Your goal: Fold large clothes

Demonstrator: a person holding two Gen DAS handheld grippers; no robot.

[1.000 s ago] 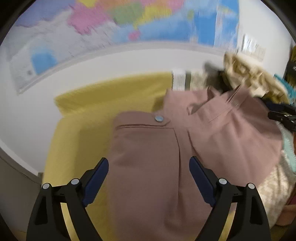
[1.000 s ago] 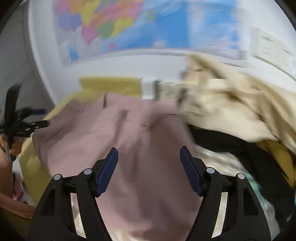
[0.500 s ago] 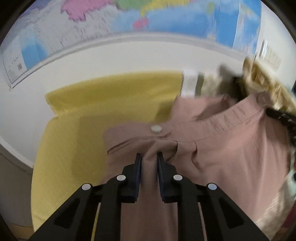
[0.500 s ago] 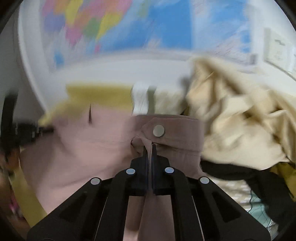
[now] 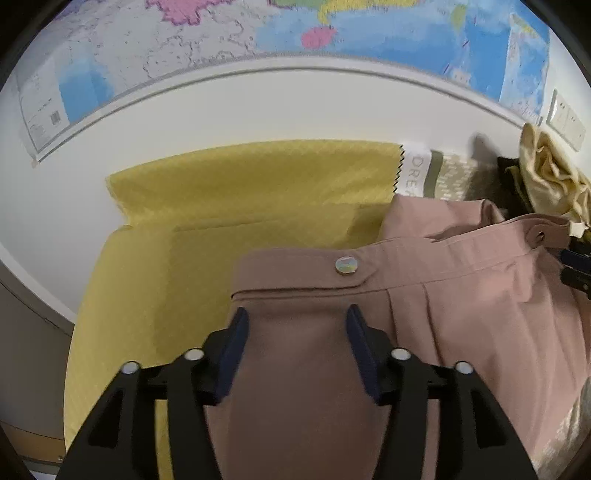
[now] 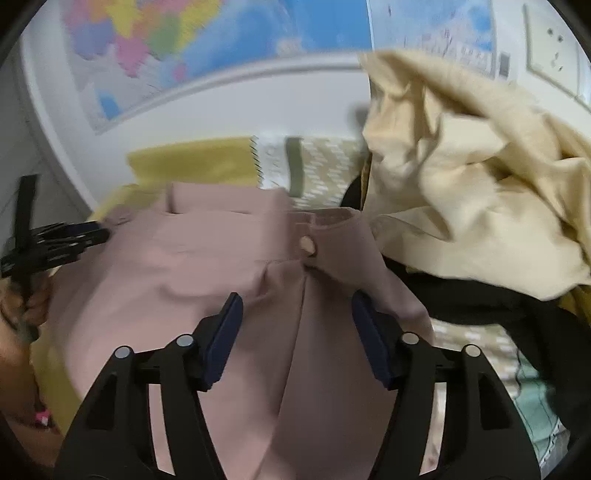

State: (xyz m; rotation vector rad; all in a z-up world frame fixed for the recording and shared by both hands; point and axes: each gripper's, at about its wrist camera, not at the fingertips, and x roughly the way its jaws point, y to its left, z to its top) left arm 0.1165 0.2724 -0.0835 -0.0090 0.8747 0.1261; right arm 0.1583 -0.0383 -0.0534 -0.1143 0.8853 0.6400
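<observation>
Dusty-pink trousers (image 5: 443,295) lie on a yellow cloth (image 5: 221,206), waistband toward the wall, a pale button (image 5: 346,265) on the band. My left gripper (image 5: 297,325) is open just over the fabric below the waistband's left end, holding nothing. In the right wrist view the trousers (image 6: 207,266) spread leftward, with a button (image 6: 306,244) at the band's right end. My right gripper (image 6: 297,310) is open above the fabric just below that button. The left gripper (image 6: 55,240) shows at the left edge there.
A heap of cream (image 6: 461,173) and black (image 6: 498,306) clothes is piled right beside the trousers. A patterned fabric swatch (image 5: 436,177) lies by the wall. A map (image 5: 295,33) hangs on the white wall behind.
Both grippers were shut on the waistband half a second ago and have opened, letting the trousers go. The waistband now lies flatter and stretched out on the yellow cloth.
</observation>
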